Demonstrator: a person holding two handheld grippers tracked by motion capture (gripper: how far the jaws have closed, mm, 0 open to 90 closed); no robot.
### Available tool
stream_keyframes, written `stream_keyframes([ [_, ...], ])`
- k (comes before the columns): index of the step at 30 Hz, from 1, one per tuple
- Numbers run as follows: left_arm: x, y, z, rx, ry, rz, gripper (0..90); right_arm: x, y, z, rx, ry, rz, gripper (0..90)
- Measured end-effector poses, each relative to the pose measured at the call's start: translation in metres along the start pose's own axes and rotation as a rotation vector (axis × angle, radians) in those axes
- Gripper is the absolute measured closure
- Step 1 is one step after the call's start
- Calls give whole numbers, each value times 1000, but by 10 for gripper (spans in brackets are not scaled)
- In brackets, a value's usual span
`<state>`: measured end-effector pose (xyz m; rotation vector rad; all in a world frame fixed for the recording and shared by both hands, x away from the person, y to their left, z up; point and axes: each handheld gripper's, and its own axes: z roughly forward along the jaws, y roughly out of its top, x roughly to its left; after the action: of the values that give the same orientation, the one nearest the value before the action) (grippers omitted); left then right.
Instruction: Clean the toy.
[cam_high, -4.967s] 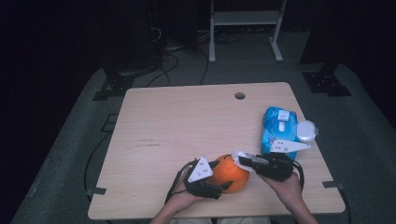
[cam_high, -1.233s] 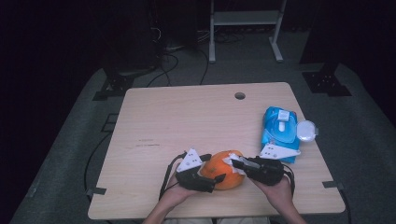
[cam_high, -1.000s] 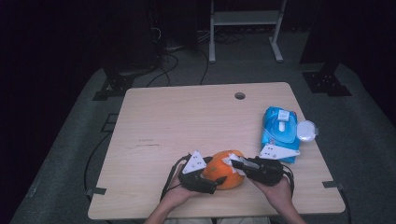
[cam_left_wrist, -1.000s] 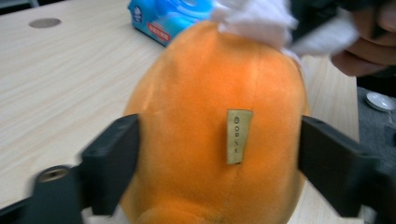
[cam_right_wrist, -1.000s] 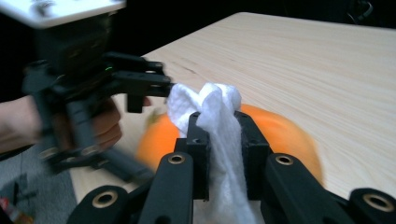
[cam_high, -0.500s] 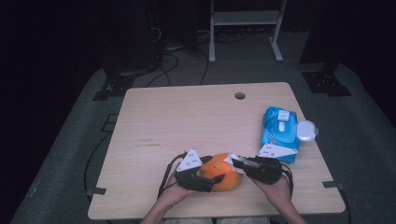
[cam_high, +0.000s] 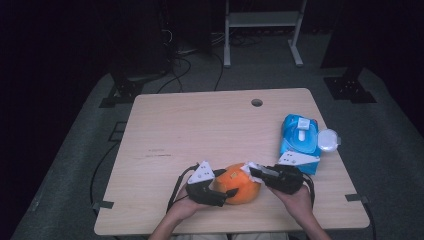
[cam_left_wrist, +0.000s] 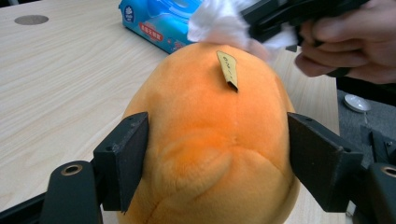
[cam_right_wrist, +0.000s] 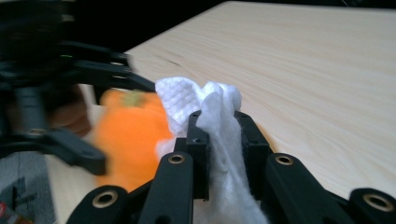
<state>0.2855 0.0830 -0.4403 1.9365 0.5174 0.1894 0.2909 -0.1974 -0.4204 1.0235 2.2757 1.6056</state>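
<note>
currently one orange plush is sitting between the left gripper's closing jaws; the right gripper is pinching one white wipe against it, one blue wipe pack lying nearby.

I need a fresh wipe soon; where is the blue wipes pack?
In the high view the blue wipes pack lies near the table's right edge, just behind the right gripper.

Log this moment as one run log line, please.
left gripper: jaws closing around orange plush toy | right gripper: shut on white wipe, wipe at toy's top | blue wipes pack: table's right
</note>
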Motion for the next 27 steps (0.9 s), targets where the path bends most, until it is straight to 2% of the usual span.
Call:
stream_keyframes([
  [2, 0, 0, 1, -2, -1, 2, 244, -9, -4, -1, 0, -11, 41, 774],
  [3, 0, 0, 1, -1, -1, 5, 244, -9, -4, -2, 5, -20, 27, 774],
  [4, 0, 0, 1, -2, -1, 5, 243, -4, -2, -2, 11, -35, -7, 774],
  [5, 1, 0, 1, -2, -1, 3, 242, -1, 0, -2, 7, -29, -20, 774],
  [8, 2, -2, 0, -10, -4, -8, 240, 2, 1, -1, 3, -14, -28, 774],
  [10, 1, -2, 0, -9, -1, -5, 239, -4, -2, 0, 2, -8, -3, 772],
  [13, 1, -1, 1, -10, 0, -2, 237, -17, -8, 0, -5, -3, 78, 769],
  [14, 1, -2, 1, -10, -2, 0, 237, -18, -9, 0, -2, -11, 79, 769],
  [19, 1, -3, 1, -16, -1, -1, 234, -9, -5, -2, -5, -14, 50, 773],
  [22, 0, -3, 3, -23, 1, -2, 233, 5, 2, -3, -18, 10, 6, 773],
  [24, -1, -3, 3, -21, 7, 4, 233, 9, 3, -1, -9, -5, -32, 772],
  [27, -2, -3, 4, -19, 10, 10, 234, -1, -2, 1, -2, -11, 4, 770],
])
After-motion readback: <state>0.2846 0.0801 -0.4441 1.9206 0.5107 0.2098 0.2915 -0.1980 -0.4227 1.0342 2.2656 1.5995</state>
